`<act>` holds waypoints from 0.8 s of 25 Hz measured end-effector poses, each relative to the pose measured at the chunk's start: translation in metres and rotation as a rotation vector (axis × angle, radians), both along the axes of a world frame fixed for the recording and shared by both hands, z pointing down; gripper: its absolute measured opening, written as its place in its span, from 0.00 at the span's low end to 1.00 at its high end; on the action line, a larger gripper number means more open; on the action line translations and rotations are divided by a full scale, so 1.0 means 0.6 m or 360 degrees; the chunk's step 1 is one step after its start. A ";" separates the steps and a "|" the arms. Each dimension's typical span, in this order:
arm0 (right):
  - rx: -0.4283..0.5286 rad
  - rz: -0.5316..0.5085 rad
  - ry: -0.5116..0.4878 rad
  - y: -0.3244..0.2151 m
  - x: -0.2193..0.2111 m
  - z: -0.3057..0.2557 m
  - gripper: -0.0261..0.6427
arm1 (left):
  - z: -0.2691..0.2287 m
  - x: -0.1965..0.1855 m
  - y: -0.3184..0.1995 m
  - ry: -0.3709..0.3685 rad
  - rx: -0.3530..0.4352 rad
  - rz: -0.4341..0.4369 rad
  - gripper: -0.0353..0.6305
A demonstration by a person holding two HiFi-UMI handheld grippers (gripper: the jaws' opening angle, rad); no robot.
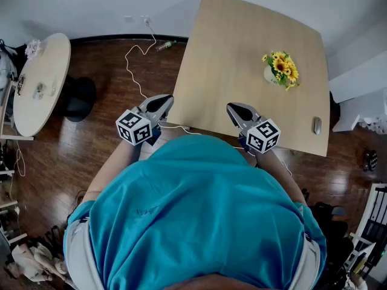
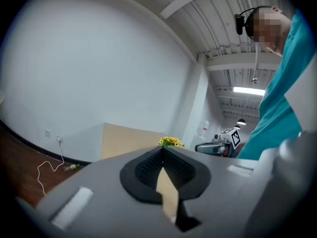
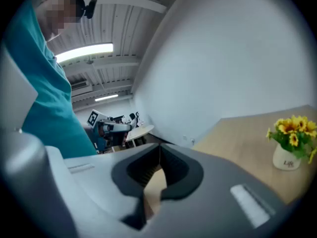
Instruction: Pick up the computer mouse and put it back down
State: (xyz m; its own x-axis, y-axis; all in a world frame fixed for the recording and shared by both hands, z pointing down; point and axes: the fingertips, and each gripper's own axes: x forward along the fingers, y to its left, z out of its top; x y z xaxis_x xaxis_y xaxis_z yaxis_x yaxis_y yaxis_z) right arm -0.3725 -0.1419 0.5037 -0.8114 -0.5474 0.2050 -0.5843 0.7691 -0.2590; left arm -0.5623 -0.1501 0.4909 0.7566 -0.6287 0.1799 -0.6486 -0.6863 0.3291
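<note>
Showing only in the head view, mouse [image 1: 317,125] near table [image 1: 230,71] edge; left tongs [image 1: 164,101] and right tongs [image 1: 234,109] both closed, empty.

Plain teal short-sleeved shirt [image 1: 199,216]

Mouse [image 1: 317,125] on table [image 1: 230,71], right of flower vase [image 1: 280,70]

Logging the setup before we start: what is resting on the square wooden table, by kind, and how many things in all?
computer mouse: 1
pot of sunflowers: 1
Total: 2
</note>
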 end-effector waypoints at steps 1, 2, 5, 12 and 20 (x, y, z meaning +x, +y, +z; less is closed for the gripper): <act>-0.0010 0.0001 0.0000 0.005 0.019 0.003 0.05 | 0.002 0.017 0.005 0.0006 -0.0006 -0.0004 0.06; -0.0018 0.0001 0.0001 0.009 0.038 0.007 0.05 | 0.003 0.035 0.010 0.0013 -0.0010 -0.0009 0.06; -0.0033 0.0003 0.0015 0.022 0.103 0.014 0.05 | 0.003 0.095 0.027 0.0032 -0.0012 -0.0024 0.06; -0.0087 0.0058 0.0037 0.036 0.227 0.034 0.05 | 0.016 0.207 0.058 0.0066 -0.0045 0.0000 0.06; -0.0113 0.0120 0.0099 0.025 0.239 0.025 0.05 | 0.048 0.221 0.026 0.0146 -0.0101 0.0083 0.06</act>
